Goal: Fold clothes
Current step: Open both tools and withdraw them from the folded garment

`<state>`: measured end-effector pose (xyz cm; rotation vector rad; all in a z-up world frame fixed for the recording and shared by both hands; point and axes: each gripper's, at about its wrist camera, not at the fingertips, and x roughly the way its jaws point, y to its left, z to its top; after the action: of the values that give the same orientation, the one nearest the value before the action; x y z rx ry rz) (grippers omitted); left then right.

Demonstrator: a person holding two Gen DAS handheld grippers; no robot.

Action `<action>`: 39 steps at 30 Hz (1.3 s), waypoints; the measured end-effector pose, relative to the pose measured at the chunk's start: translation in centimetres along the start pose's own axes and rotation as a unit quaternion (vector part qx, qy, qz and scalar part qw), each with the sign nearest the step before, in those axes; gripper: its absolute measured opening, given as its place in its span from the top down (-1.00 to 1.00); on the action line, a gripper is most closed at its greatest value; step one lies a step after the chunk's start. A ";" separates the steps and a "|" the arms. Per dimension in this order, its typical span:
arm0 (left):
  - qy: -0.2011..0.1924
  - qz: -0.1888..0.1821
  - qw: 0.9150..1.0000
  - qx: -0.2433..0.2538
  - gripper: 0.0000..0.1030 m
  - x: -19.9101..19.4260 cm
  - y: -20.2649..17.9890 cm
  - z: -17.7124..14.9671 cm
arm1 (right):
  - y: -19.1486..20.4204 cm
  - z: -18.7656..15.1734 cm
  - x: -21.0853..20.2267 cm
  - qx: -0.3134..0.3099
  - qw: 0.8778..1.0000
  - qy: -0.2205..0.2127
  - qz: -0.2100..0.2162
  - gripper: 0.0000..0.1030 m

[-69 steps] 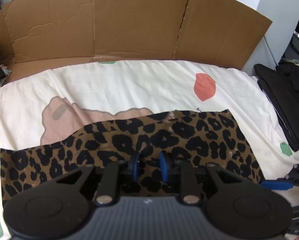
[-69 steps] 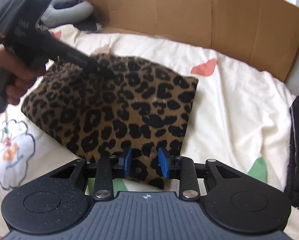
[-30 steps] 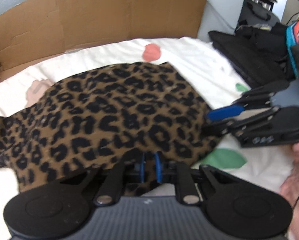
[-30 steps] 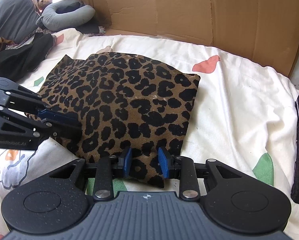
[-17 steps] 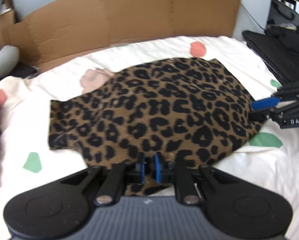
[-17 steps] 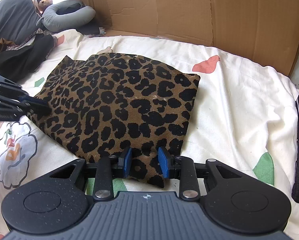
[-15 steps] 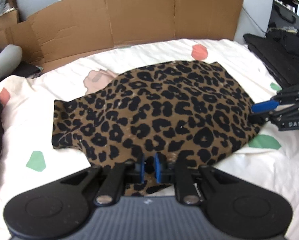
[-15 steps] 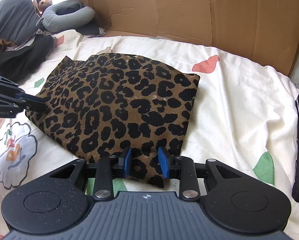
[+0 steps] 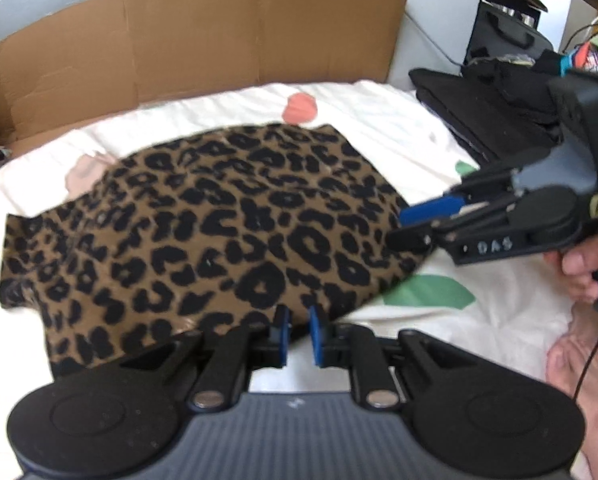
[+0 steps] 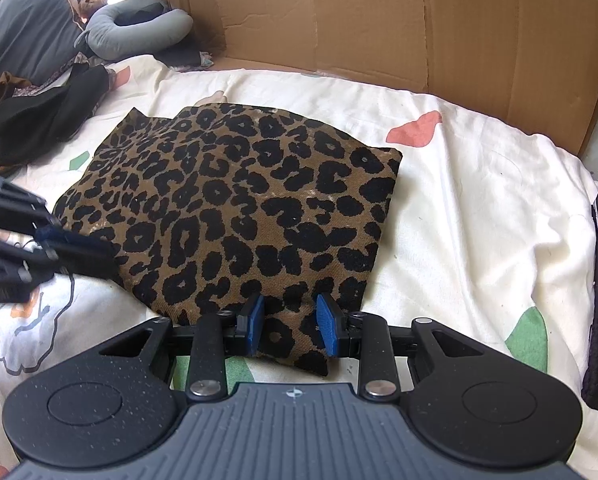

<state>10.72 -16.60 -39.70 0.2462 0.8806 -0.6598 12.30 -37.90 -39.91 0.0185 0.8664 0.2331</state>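
Observation:
A leopard-print garment (image 9: 219,220) (image 10: 239,208) lies folded flat on the patterned white bed sheet (image 10: 479,200). My left gripper (image 9: 297,332) hovers at its near edge, pads a narrow gap apart, and I see no cloth pinched. In the right wrist view the left gripper (image 10: 79,248) reaches the garment's left edge. My right gripper (image 10: 291,324) rests over the near corner, with flat fabric showing between its spread pads. The left wrist view shows the right gripper (image 9: 407,224) at the garment's right edge, held by a hand (image 9: 579,264).
A cardboard wall (image 9: 199,40) (image 10: 419,28) stands along the far side of the bed. Black clothes (image 9: 491,112) are stacked on the right. A dark heap of clothes (image 10: 39,120) and a grey neck pillow (image 10: 139,32) lie at the far left.
The left gripper drew away from the garment's left edge, then swung back to it. The right gripper and the folded garment stayed still over the last second.

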 end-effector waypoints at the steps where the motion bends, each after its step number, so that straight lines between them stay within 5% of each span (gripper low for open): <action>1: 0.002 0.002 1.000 -0.003 0.73 0.2 0.2 -0.2 | 0.0 0.0 0.0 0.000 1.000 0.000 0.000 0.30; 7: 0.008 0.023 0.999 -0.024 0.76 -0.2 2.4 -1.1 | 0.1 0.0 0.0 -0.004 1.000 0.002 -0.003 0.30; 10: 0.010 0.037 0.998 -0.041 0.95 -0.7 3.9 -1.6 | 0.2 0.0 0.0 -0.003 1.000 0.003 -0.003 0.30; 30: 0.028 0.121 0.987 -0.103 0.94 -3.5 10.0 -3.5 | 0.1 0.3 0.0 -0.004 1.000 0.010 -0.005 0.30; 39: 0.020 0.133 0.978 -0.160 0.39 -5.8 11.8 -3.8 | -0.7 1.1 -2.4 0.055 0.998 0.006 -0.001 0.30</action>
<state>13.06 -3.20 -38.31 0.0854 0.9580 -0.2596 11.75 -39.02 -37.49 0.1195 0.8904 0.1832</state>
